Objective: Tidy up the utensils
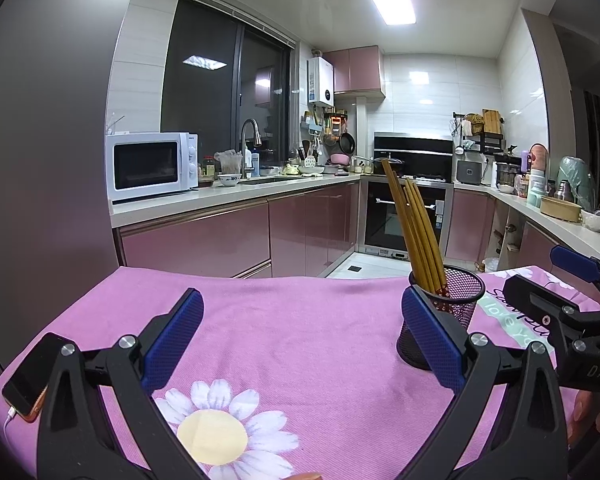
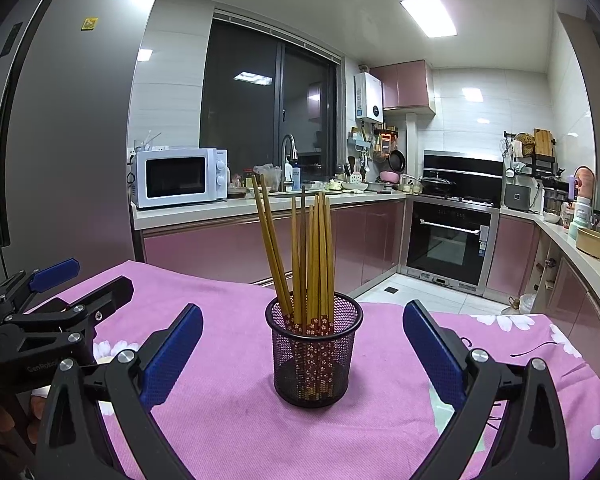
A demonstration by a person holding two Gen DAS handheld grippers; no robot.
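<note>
Blue-padded fingers (image 2: 432, 352) of the right gripper (image 2: 303, 354) stand wide apart and empty, framing the mesh cup (image 2: 314, 354) dead ahead on the pink cloth (image 2: 228, 420) that covers the table. All the chopsticks (image 2: 308, 256) I can see are standing in that cup, patterned ends down, most upright and a pair leaning off to the left. No loose utensil shows on the cloth in either view, so the sorting looks close to done, or done.

In the left view the left gripper (image 1: 302, 340) is likewise spread open, holding nothing; its right pad sits just in front of the cup (image 1: 456, 300), and I cannot tell whether it touches. A phone (image 1: 26, 376) lies at the cloth's left edge, plugged in.

If the step in hand is a last tidy or a retreat, I'd judge the care lies in the cup: light mesh, tall sticks, top-heavy, standing on soft cloth. Keep both pairs of fingers open and draw straight back, the left one especially, so the pad does not drag the rim sideways. If the leaning pair wants straightening, steady the cup low with one gripper first, then nudge the sticks near their tops gently.
</note>
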